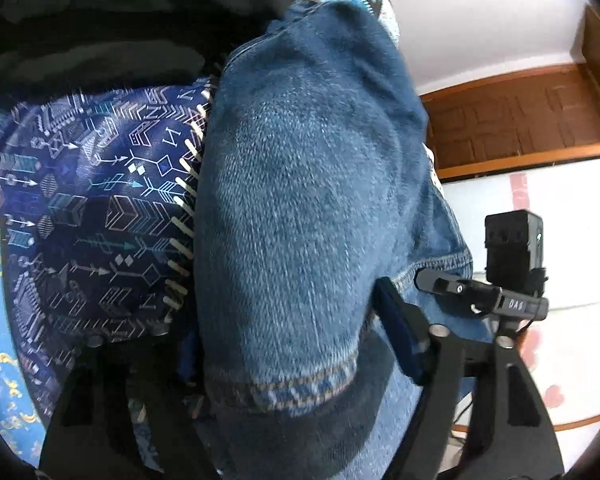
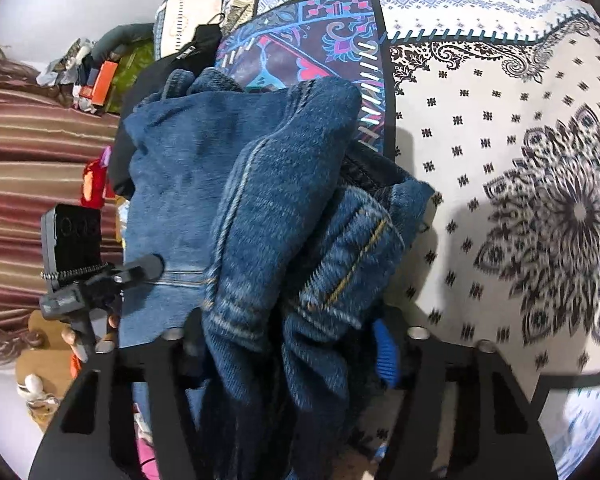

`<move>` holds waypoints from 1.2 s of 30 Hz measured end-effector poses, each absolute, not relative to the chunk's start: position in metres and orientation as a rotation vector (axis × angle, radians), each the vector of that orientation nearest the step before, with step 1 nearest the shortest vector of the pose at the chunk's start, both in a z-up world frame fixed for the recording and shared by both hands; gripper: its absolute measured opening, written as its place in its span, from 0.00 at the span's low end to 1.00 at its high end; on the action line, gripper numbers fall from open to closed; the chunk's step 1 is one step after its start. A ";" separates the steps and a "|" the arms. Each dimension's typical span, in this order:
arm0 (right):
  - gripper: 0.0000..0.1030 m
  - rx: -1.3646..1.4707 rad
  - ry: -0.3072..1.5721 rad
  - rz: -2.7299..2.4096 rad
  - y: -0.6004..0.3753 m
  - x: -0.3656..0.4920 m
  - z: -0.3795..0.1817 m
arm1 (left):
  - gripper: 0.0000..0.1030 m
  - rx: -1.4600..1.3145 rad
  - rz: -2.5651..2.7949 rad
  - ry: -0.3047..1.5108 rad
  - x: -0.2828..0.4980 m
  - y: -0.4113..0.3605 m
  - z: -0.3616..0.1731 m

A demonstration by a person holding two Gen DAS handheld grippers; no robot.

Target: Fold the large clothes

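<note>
Blue denim jeans [image 1: 300, 184] lie bunched on a patterned bedspread [image 1: 100, 200]. In the left wrist view one leg with its stitched hem [image 1: 284, 384] fills the gap of my left gripper [image 1: 288, 328]. Its blue right pad [image 1: 400, 332] presses against the cloth, and the left finger is mostly hidden under the denim. In the right wrist view my right gripper [image 2: 288, 340] is shut on a thick bundle of the jeans [image 2: 268, 200], with seams and a hem crumpled between the fingers. The blue pad [image 2: 384, 352] shows on the right side of the bundle.
A black garment [image 1: 100, 20] lies beyond the jeans, also seen as dark cloth [image 2: 172, 68]. The bedspread's white paisley part [image 2: 500, 140] stretches right. A striped cloth [image 2: 28, 160] and clutter [image 2: 96, 80] sit to the left. A wooden door [image 1: 520, 120] stands at the right.
</note>
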State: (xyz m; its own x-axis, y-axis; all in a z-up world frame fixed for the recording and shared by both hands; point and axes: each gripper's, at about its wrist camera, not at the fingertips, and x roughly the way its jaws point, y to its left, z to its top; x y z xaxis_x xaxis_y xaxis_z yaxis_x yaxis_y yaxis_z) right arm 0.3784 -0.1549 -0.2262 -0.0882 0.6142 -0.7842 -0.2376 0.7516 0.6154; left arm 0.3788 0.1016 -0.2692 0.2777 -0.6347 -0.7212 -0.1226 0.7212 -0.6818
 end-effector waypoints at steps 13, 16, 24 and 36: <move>0.40 0.229 1.311 0.816 -0.149 0.334 -0.140 | 0.40 -0.523 -0.425 1.079 0.316 0.073 -0.155; 0.40 0.232 1.246 0.858 -0.139 0.332 -0.114 | 0.40 -0.499 -0.422 0.995 0.299 0.080 -0.121; 0.40 0.188 1.055 0.959 -0.076 0.351 -0.043 | 0.40 -0.447 -0.355 0.781 0.285 0.148 -0.029; 0.40 0.130 0.972 1.027 0.045 0.419 -0.033 | 0.40 -0.455 -0.183 0.690 0.355 0.270 -0.006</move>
State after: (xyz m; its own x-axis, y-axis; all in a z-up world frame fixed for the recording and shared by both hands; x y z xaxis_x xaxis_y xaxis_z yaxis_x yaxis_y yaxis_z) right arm 0.4191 0.0446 -0.0333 0.1576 0.7680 -0.6208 -0.6618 0.5487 0.5107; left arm 0.3555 0.2703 -0.0062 0.7600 -0.3100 -0.5712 0.0146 0.8869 -0.4618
